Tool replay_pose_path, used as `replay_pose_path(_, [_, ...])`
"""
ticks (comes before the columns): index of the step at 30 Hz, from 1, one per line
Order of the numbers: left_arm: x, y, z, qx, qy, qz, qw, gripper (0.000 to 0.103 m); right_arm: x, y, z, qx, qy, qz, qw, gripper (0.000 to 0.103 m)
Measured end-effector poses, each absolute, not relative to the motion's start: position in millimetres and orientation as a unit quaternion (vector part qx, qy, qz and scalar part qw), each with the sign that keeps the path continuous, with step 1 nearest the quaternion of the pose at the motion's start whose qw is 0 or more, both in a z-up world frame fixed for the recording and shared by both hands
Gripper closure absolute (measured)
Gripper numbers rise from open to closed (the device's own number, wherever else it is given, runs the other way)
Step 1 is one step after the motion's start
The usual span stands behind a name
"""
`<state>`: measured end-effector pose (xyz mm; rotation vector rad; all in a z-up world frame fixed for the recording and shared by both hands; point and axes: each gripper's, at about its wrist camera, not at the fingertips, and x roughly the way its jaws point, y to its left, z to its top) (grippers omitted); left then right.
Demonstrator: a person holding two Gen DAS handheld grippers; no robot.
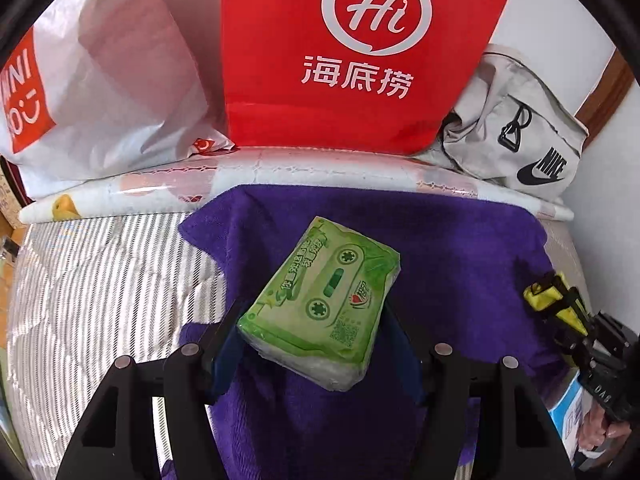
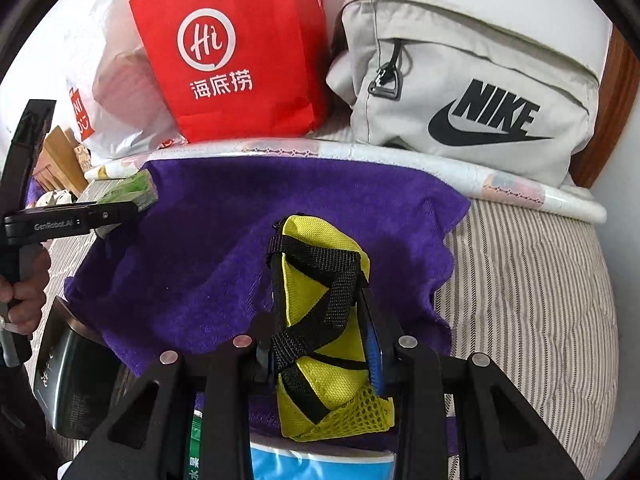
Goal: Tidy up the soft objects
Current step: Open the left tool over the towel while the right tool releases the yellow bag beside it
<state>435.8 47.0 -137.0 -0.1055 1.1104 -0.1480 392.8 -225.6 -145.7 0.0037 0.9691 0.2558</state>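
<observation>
Clamped in the right gripper (image 2: 320, 340), a yellow mesh pouch (image 2: 320, 320) with black webbing fills lower centre. Behind spreads a fuzzy purple towel (image 1: 440, 248). Centre frame, the left gripper (image 1: 312, 320) squeezes a glossy green tissue pack (image 1: 320, 296).

The red bag (image 1: 360, 52) runs off the top of the left wrist view, so its opening stays unseen. The white Miniso bag (image 1: 100, 92) loses its logo at the left edge. A blue-and-white packet (image 2: 320, 464) peeks from under the purple towel (image 2: 224, 240), its print cut off. The dark box (image 2: 76, 376) bears lettering too small to read.
</observation>
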Motion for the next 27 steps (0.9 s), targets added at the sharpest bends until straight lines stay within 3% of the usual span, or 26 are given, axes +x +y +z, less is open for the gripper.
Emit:
replay_pose_path(11, [443,41,-142,-0.041,0.527,-0.078,0.845,0.037,399,-229,-156,0.006,0.482,0.119,0.868,0.066])
replay_pose_path(13, [442,38,-140,-0.034,0.523,-0.080,0.848,0.030,399,-228,-157,0.006,0.481,0.120,0.868,0.061])
replay_pose_path(14, [441,37,-139,-0.031,0.522,-0.080,0.849,0.025,399,-229,-156,0.006,0.481,0.119,0.869,0.053])
replay_pose_path(17, [438,35,-135,-0.023,0.516,-0.078,0.852,0.024,398,-230,-154,0.004,0.472,0.117,0.874,0.042])
replay_pose_path(27, [402,47,-103,-0.018,0.502,-0.048,0.863,0.024,378,-237,-126,0.005,0.440,0.097,0.893,0.025])
